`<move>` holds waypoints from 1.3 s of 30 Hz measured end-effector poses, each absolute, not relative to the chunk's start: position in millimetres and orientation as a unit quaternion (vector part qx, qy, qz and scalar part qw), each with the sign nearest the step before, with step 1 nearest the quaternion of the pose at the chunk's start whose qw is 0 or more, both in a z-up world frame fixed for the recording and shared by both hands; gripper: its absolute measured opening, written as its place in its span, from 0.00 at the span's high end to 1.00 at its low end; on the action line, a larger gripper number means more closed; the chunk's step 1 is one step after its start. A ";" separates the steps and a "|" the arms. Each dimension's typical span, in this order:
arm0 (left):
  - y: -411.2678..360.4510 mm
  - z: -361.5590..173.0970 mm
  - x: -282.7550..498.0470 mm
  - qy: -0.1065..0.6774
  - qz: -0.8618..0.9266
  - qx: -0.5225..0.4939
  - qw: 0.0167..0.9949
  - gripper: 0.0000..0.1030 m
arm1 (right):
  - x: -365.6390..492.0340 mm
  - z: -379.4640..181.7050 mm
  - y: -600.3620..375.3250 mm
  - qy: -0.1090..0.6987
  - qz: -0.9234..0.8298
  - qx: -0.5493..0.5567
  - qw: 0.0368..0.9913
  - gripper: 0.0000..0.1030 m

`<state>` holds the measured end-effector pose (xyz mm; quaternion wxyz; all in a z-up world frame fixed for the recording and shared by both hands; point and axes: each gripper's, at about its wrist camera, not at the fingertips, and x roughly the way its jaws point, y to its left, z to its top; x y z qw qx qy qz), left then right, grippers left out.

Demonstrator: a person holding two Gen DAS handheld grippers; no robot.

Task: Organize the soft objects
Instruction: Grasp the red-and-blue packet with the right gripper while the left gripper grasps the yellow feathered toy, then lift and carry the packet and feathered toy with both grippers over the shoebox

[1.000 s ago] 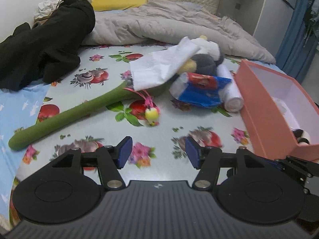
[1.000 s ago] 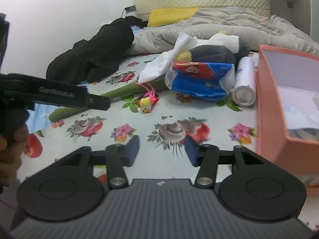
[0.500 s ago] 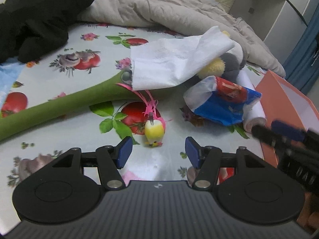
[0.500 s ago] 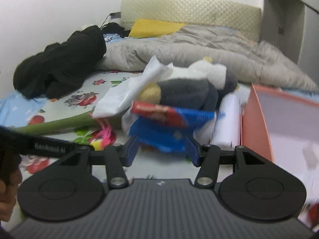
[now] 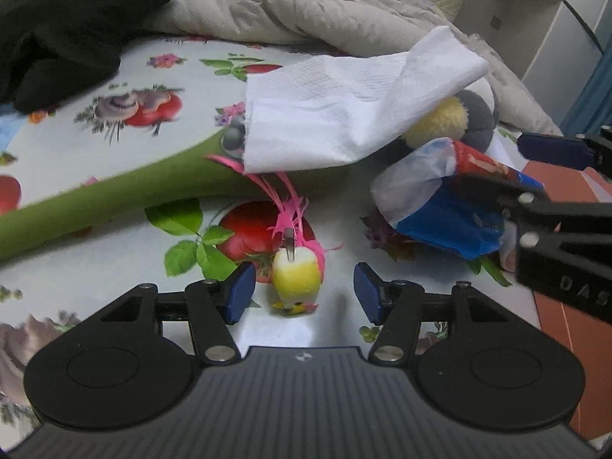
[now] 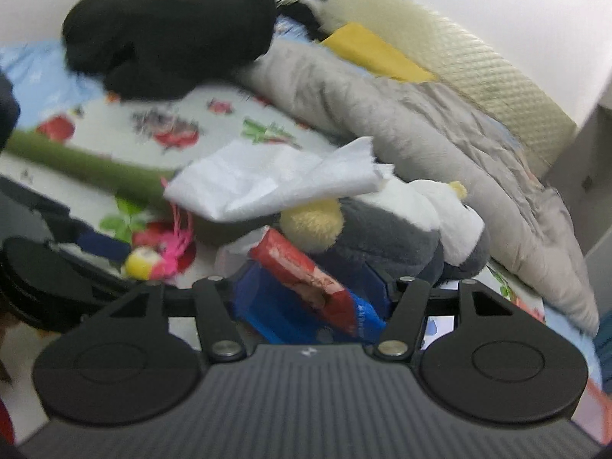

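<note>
A small yellow bird toy with pink feathers [image 5: 296,275] lies on the flowered sheet, between the fingertips of my open left gripper [image 5: 304,292], a little left of centre. It also shows in the right wrist view [image 6: 147,264]. My right gripper [image 6: 310,298] is open with its fingers around a blue and red tissue pack [image 6: 306,298], which also shows in the left wrist view [image 5: 440,206]. Behind lie a white tissue [image 5: 344,114], a grey and white plush [image 6: 390,237] and a long green plush [image 5: 114,195].
An orange box [image 5: 562,187] stands at the right, behind the right gripper's arm. A grey blanket [image 5: 325,11], black clothing [image 5: 69,19], a yellow pillow [image 6: 375,53] and the headboard [image 6: 478,88] lie at the back.
My left gripper moved forward until its fingertips flank the bird toy. My right gripper moved in and down onto the tissue pack, which now sits between its fingers.
</note>
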<state>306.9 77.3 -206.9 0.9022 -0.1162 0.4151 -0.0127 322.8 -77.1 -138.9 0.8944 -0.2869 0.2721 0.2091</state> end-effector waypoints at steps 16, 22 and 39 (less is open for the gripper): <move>92.8 -226.3 302.0 0.362 -0.027 -0.143 0.921 0.68 | 308.1 -158.6 -72.7 0.316 0.223 -0.326 0.863 0.88; 95.5 -223.3 279.7 0.360 -0.031 -0.155 0.919 0.68 | 276.6 -148.1 -74.9 0.304 0.207 -0.303 0.879 0.92; 82.5 -198.6 204.5 0.344 -0.046 -0.154 0.925 0.68 | 213.7 -117.8 -114.5 0.332 0.187 -0.166 0.909 0.92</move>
